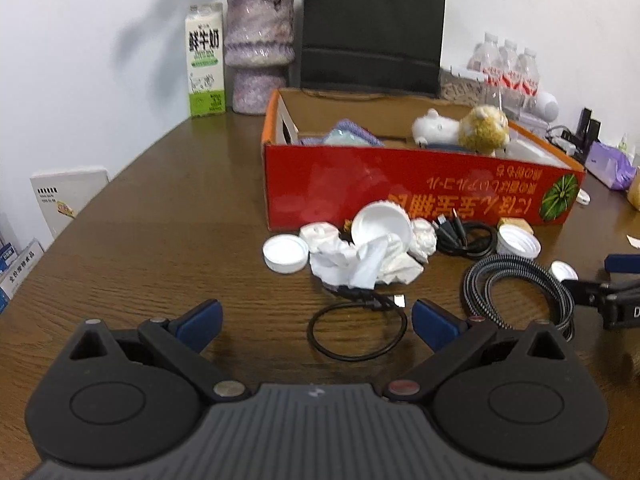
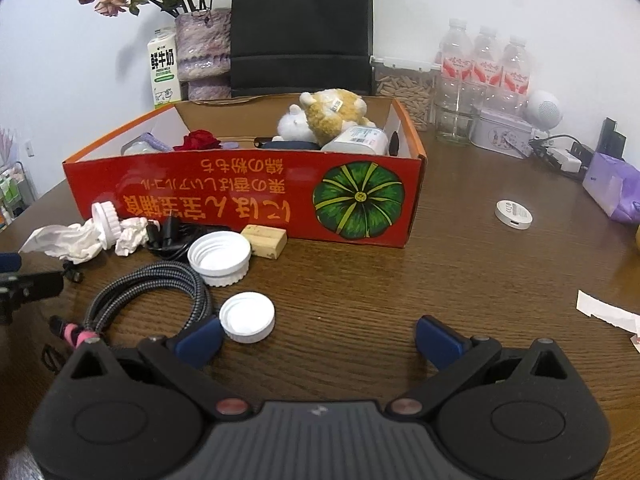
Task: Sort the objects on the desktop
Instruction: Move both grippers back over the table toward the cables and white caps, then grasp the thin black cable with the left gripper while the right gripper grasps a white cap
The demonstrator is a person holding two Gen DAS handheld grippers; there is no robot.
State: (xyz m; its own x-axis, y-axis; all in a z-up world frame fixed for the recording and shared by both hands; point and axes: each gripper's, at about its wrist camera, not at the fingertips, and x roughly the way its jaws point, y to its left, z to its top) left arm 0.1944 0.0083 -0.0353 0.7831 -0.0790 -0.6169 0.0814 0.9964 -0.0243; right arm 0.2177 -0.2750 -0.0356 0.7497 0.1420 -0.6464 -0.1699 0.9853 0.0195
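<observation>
Both grippers spread wide over the wooden table, holding nothing.

Nearest, we noted the left gripper above a thin black cable loop, and the right gripper with its left finger just beside a small white cap. Beyond lay a braided cable, a larger white lid, crumpled tissue and a cork block. Farther back stood the red cardboard box holding a plush toy.

Both wrist views low over table, facing red box; left view nearer.
</observation>
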